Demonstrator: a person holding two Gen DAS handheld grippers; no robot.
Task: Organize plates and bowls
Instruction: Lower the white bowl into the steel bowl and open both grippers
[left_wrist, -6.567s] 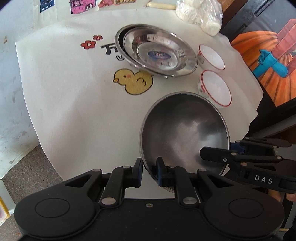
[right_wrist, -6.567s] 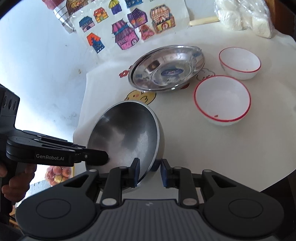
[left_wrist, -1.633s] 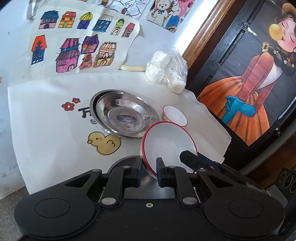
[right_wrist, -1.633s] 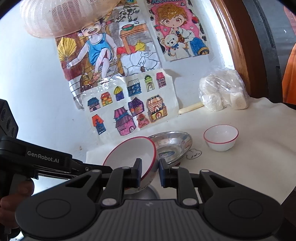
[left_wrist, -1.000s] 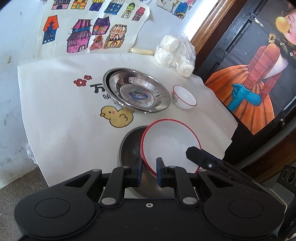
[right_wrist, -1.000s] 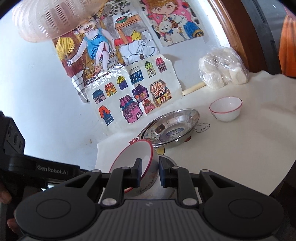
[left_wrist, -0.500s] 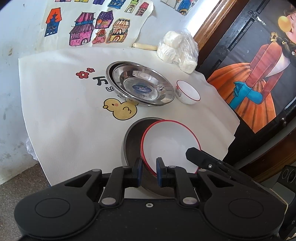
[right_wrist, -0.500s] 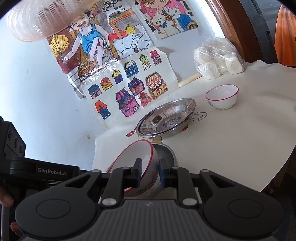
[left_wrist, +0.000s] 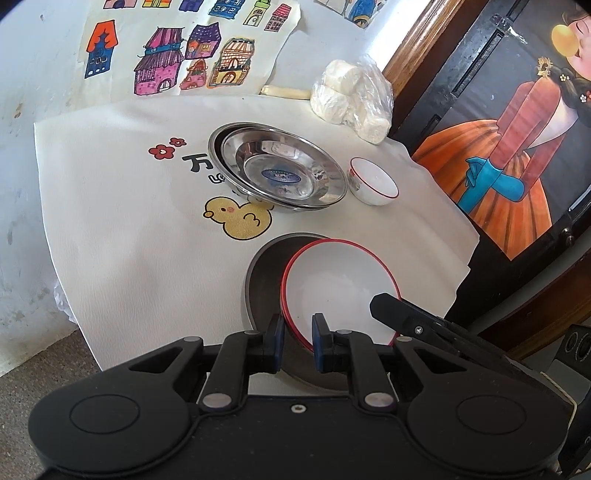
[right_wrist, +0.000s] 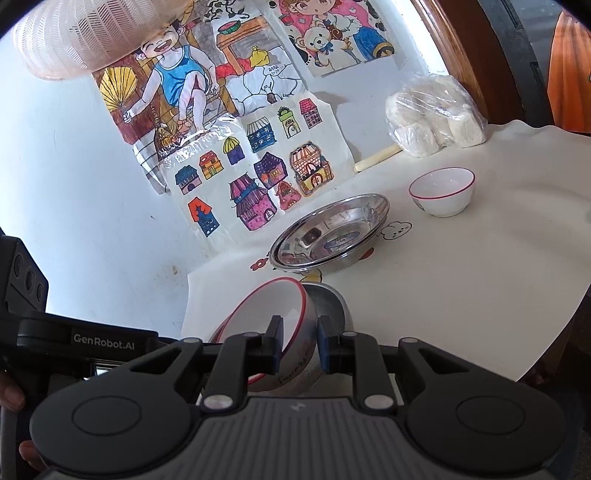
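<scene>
White red-rimmed bowl (left_wrist: 340, 288) tilted over steel bowl (left_wrist: 264, 280), its rim pinched both sides: left gripper (left_wrist: 298, 338) and right gripper (right_wrist: 298, 345) jaws clamped on it.

The near rim of the large red-rimmed bowl (left_wrist: 340, 288) is hidden behind the left hand-held gripper (left_wrist: 297, 341), and most of the grey metal bowl (left_wrist: 264, 280) beneath it is covered. In the right wrist view, writing on the white bowl's outer wall is partly hidden behind the right hand-held gripper (right_wrist: 297, 343) and too small to read. The lower of the stacked steel plates (left_wrist: 280, 171) shows only as a rim. A pale ribbed basket (right_wrist: 92, 33) and the wall drawings (right_wrist: 229, 96) are cut off at the top edge
</scene>
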